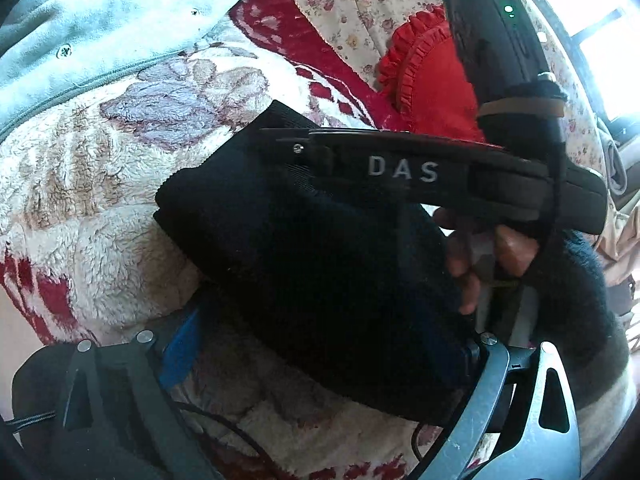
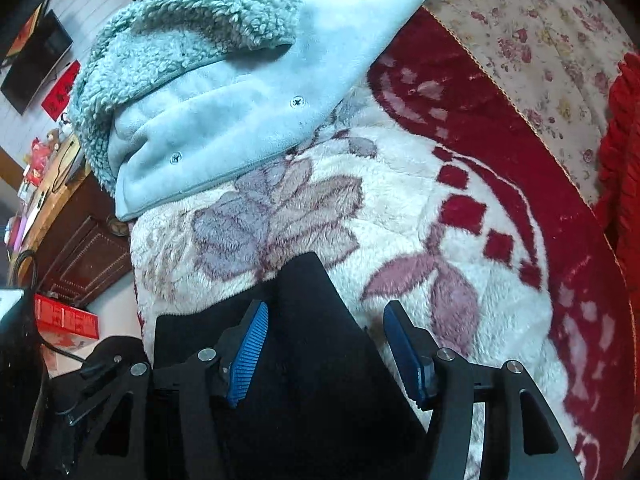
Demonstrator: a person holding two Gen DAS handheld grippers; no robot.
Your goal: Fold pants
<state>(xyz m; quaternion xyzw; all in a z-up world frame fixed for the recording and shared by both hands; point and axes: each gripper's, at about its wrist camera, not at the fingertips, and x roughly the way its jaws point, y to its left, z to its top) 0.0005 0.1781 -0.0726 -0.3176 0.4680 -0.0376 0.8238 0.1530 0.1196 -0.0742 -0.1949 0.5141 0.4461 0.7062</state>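
The black pants lie folded into a thick bundle on a fleecy white and red floral blanket. My left gripper is open, its fingers either side of the bundle; one blue pad shows at the left. In the left wrist view my right gripper, marked DAS, lies across the top of the bundle, held by a hand. In the right wrist view my right gripper is open, its blue pads straddling the pants.
A pale blue fleece jacket lies on the blanket beyond the pants. A red frilled cushion and a floral sheet are on the far side. A dark wooden cabinet and a red box stand beside the bed.
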